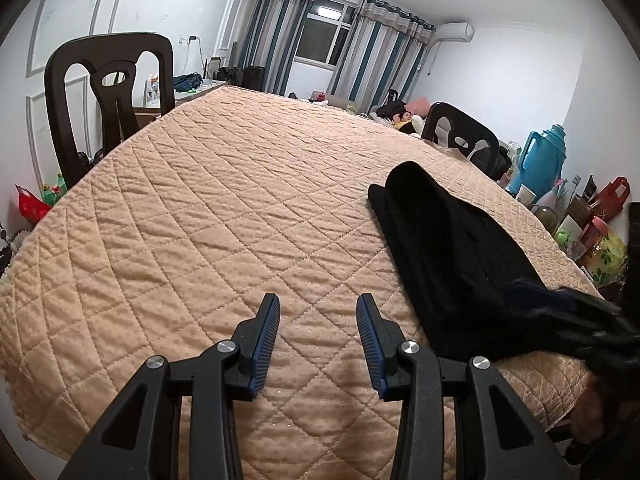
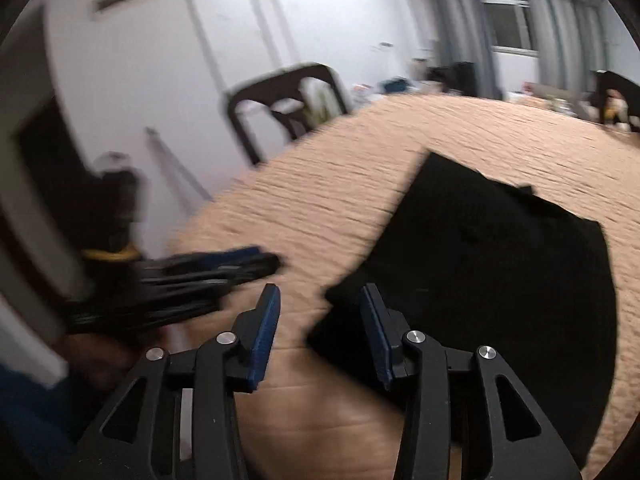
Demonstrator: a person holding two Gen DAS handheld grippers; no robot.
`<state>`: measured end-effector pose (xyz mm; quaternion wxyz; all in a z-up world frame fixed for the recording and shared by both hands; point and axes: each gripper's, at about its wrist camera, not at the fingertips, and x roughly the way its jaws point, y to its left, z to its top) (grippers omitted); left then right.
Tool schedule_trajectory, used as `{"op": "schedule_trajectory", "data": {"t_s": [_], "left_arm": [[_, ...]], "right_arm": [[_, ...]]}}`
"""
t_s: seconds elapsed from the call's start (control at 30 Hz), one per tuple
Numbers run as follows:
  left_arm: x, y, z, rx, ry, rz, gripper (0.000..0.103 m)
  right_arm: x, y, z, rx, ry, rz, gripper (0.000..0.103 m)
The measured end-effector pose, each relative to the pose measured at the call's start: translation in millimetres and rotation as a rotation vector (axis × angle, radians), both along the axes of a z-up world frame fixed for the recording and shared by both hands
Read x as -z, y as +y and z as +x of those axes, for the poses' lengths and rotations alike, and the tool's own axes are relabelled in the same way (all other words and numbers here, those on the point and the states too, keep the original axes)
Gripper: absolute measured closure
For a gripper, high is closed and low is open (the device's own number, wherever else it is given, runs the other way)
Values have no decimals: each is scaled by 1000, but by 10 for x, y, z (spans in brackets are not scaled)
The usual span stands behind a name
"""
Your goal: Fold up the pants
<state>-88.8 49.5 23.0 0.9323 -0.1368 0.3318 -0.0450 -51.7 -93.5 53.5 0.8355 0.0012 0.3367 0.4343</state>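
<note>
Both our tongs gape empty: left tongs (image 1: 318, 320) at lower centre over the quilted bench (image 1: 200, 208), right tongs (image 2: 320, 312) beside the black pants (image 2: 480, 264) lying folded at frame right.

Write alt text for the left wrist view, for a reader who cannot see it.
The open left gripper hovers over a peach quilted cover, holding nothing. To its right, black pants lie bunched on the cover. Two dark chairs stand at the cover's far sides, with a curtained window behind.
</note>
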Motion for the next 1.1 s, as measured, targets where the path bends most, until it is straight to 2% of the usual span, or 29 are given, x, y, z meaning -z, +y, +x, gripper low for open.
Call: {"op": "schedule_trajectory", "data": {"t_s": [0.1, 0.17, 0.2, 0.23, 0.3, 0.33, 0.4, 0.47, 0.6, 0.63, 0.73, 0.77, 0.8, 0.83, 0.97, 1.07, 1.1], "left_arm": [[-100, -24, 12, 14, -25, 11, 60], [-186, -75, 58, 32, -46, 16, 60], [-229, -111, 89, 44, -57, 19, 60], [-267, -153, 122, 56, -66, 25, 60], [-366, -293, 215, 90, -91, 40, 60], [-414, -363, 262, 105, -101, 46, 60], [-519, -521, 391, 140, -121, 52, 60], [-607, -657, 515, 176, -135, 47, 60], [-662, -924, 805, 260, -133, 51, 60], [-620, -973, 847, 267, -120, 68, 60], [-257, -1032, 1059, 269, 47, 91, 61], [-130, -1011, 1063, 259, 73, 92, 60], [-105, -998, 983, 248, 20, 95, 61], [-95, -994, 946, 240, 24, 100, 61], [-58, -954, 899, 217, 40, 84, 60], [-46, -967, 907, 216, 43, 85, 60], [-47, -966, 896, 214, 42, 88, 60]], "right_arm": [[-147, -283, -55, 63, -74, 71, 60], [-150, -508, 23, 148, -69, 91, 60], [-118, -683, 109, 228, -58, 91, 61], [-90, -777, 156, 281, -54, 84, 63], [41, -1006, 309, 406, -24, 41, 76], [123, -1073, 359, 436, -3, 12, 77], [351, -1007, 455, 401, 75, -75, 78], [371, -960, 356, 372, 20, -78, 78], [367, -989, 364, 336, 47, -45, 78], [356, -1019, 372, 332, 53, -33, 78], [261, -1153, 383, 360, 36, 0, 78], [211, -1181, 406, 376, 20, 6, 78], [170, -1216, 436, 393, 5, 8, 78], [136, -1212, 482, 405, -6, 2, 78], [34, -1122, 856, 403, -41, -66, 78], [193, -1009, 1226, 398, 30, -136, 78], [327, -965, 1430, 420, 66, -202, 79]]}}
